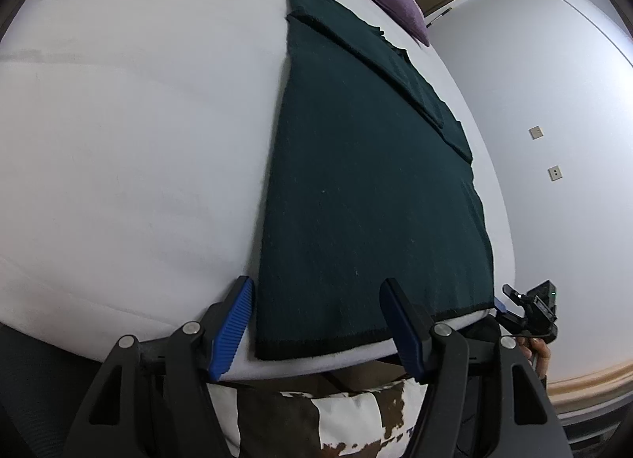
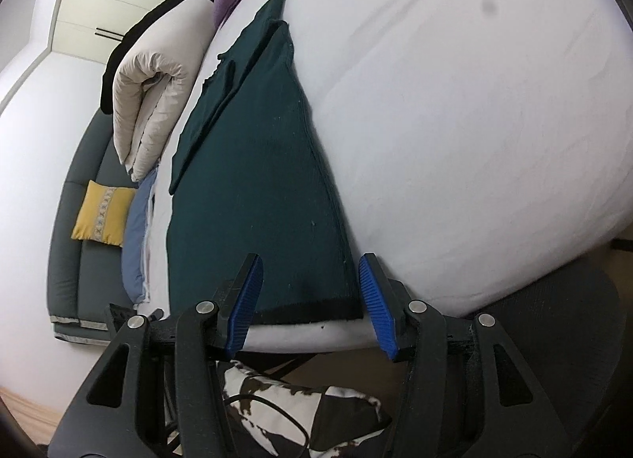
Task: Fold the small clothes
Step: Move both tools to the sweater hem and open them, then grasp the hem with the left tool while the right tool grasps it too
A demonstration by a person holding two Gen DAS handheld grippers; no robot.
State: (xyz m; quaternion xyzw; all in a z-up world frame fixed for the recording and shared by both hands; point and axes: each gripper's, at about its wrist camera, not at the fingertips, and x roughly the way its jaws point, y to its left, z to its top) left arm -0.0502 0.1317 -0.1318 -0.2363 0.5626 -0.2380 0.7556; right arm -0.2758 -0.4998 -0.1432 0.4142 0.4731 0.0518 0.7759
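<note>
Lying flat on the white bed (image 1: pixel 118 141), the dark green knit garment (image 1: pixel 356 201) fills the centre of both views, its sleeves already folded across the upper part and its hem at the near edge. Left gripper (image 1: pixel 316 323) and right gripper (image 2: pixel 312 299) each stand spread, straddling a hem corner without pinching it. Likely faults: jaws closing on the sheet as well, or uneven lifting that skews the fold and spills the sleeves.
</note>
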